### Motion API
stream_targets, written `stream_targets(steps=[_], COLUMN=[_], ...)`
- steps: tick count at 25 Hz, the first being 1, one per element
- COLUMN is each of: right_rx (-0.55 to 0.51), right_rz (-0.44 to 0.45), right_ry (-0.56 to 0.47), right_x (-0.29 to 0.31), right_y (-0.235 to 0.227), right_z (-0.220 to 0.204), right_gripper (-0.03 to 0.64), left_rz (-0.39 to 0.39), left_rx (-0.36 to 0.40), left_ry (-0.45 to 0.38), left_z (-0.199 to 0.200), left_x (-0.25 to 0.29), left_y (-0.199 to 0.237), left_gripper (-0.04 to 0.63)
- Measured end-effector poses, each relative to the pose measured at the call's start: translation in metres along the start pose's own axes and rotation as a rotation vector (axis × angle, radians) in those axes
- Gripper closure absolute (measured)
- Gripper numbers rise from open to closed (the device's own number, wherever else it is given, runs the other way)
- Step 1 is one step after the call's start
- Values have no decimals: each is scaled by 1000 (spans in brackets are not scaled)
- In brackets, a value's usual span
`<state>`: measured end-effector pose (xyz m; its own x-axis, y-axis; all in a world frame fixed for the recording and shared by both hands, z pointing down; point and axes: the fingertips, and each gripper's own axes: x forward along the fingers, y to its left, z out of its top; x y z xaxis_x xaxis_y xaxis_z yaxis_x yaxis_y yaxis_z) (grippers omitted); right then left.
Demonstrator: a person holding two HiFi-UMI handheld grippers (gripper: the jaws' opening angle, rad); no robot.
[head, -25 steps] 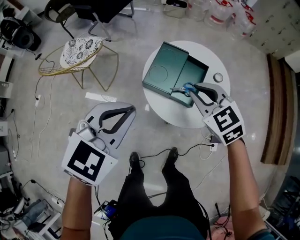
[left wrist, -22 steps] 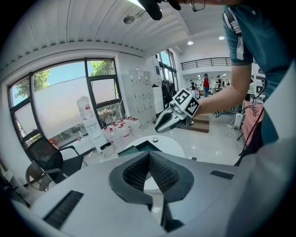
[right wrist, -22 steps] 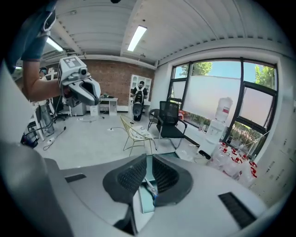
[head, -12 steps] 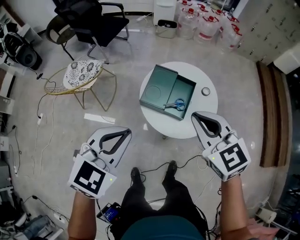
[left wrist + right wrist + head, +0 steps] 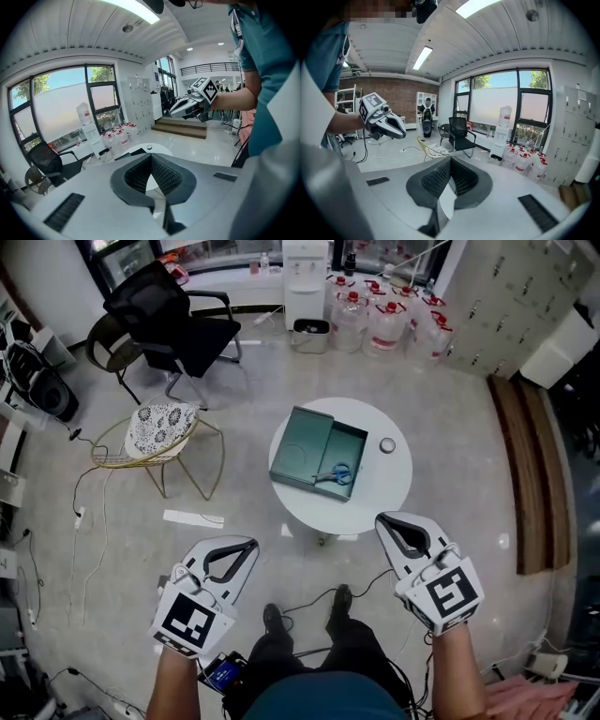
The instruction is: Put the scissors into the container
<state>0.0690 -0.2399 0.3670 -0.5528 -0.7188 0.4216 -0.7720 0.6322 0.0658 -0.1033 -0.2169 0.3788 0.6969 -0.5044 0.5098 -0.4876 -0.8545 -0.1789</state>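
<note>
Blue-handled scissors (image 5: 334,473) lie in the open tray half of the green container (image 5: 302,451) on the round white table (image 5: 386,491). Both grippers hang well short of the table, above the floor. In the head view my left gripper (image 5: 247,546) is at the lower left and my right gripper (image 5: 387,520) at the lower right. On each, the jaws meet at the tips with nothing between them. The left gripper view shows its own shut tips (image 5: 151,157) and the right gripper (image 5: 188,104) beyond. The right gripper view shows its own tips (image 5: 450,161) and the left gripper (image 5: 387,124).
A small round ring-shaped object (image 5: 387,444) sits on the table beside the container. A wire chair with a patterned cushion (image 5: 161,426) and a black office chair (image 5: 171,319) stand at the left, water bottles (image 5: 380,322) at the back. Cables lie near the person's feet (image 5: 274,617).
The right gripper has drawn back from the scissors, leaving them in the container, and its jaws have closed. Both grippers have risen and moved toward the person, away from the table.
</note>
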Motion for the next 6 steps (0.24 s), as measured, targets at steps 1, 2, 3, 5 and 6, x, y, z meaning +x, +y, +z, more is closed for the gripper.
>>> stream_targets(steps=[1,2,3,5,6], right_rx=[4,9,15,28,36], right_rz=[-11,-23,-33,-46,-50], right_ry=[-2,-3,-2,5,9], right_x=[-7,-14,-20,-32,-38], right_y=[4,7,11,19,23], right_z=[0,1,1,-2,-4], right_gripper=[580,580,580,580,580], left_rz=[-3,-6,-9,-16,-20], left_rx=[-1,-2,-6,-12,-15], left_ry=[-2,-3,-3,-1,0], left_z=[0,-1,-2,-4,-5], left_x=[-5,-9,-14,-26,-32], left_y=[-6,-11,-16,-26,-30], left_gripper=[577,577,577,577,577])
